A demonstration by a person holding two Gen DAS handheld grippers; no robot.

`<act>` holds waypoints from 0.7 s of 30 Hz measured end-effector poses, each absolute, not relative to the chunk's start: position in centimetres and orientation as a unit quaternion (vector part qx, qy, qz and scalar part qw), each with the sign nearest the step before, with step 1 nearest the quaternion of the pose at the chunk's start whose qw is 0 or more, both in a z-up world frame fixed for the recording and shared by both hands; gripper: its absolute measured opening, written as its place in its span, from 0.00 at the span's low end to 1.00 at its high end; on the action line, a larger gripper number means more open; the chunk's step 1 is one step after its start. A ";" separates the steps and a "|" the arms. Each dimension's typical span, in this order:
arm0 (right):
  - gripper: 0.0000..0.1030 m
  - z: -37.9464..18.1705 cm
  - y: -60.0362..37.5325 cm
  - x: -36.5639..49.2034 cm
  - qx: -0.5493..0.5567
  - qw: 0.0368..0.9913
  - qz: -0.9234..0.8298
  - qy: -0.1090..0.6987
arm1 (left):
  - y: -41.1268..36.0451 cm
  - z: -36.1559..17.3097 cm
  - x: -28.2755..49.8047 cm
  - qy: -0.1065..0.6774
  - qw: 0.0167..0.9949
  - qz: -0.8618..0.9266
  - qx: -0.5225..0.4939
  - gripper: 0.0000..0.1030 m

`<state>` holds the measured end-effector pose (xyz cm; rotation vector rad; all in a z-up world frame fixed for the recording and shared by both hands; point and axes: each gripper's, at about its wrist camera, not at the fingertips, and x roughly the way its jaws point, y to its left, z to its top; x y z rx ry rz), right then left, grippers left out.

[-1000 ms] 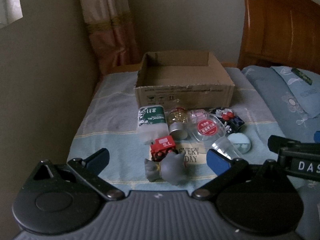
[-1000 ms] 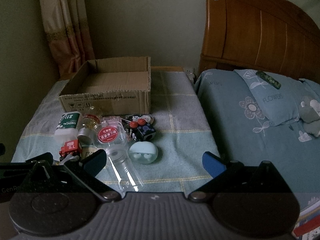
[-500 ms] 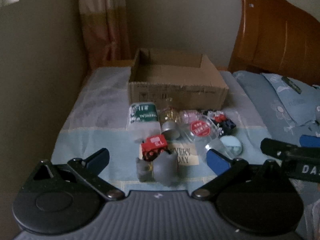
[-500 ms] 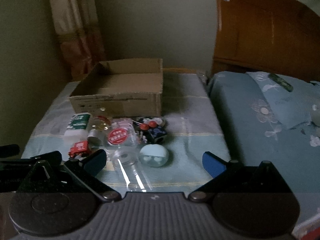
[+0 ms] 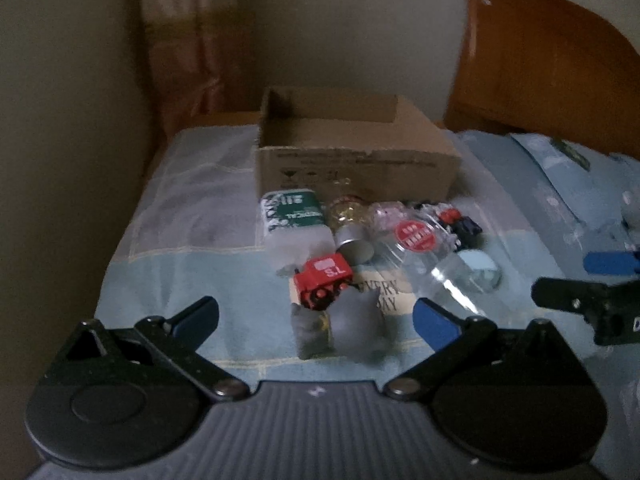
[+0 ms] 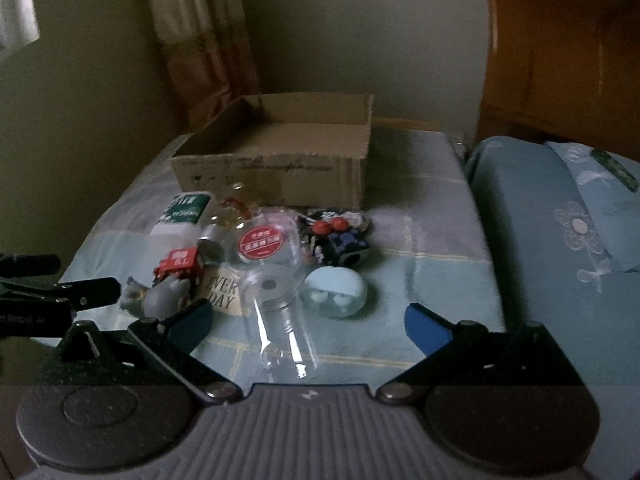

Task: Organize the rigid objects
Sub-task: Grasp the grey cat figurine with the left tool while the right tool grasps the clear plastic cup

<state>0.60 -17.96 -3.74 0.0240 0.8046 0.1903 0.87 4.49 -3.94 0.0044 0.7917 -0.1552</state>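
Hovering level over bed: left hand-held gripper (image 5: 316, 316) agape above grey figurine (image 5: 352, 326); right hand-held gripper (image 6: 306, 320) agape, empty.

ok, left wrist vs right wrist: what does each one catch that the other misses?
Only the left wrist view shows the right gripper from outside, at its right edge, plus the curved top of the wooden headboard.

Only the right wrist view shows the left gripper from outside, at its left edge, and the clear plastic bottle full length.

Both show the open cardboard box, red toy truck, grey animal figurine, round pale-blue case and green-labelled white bottle. Each view's own gripper is open.
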 end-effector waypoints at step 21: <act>0.96 -7.4 -16.8 1.8 -0.043 0.898 0.149 0.411 | 3.6 -9.0 3.4 0.401 0.907 -0.131 -0.004 0.99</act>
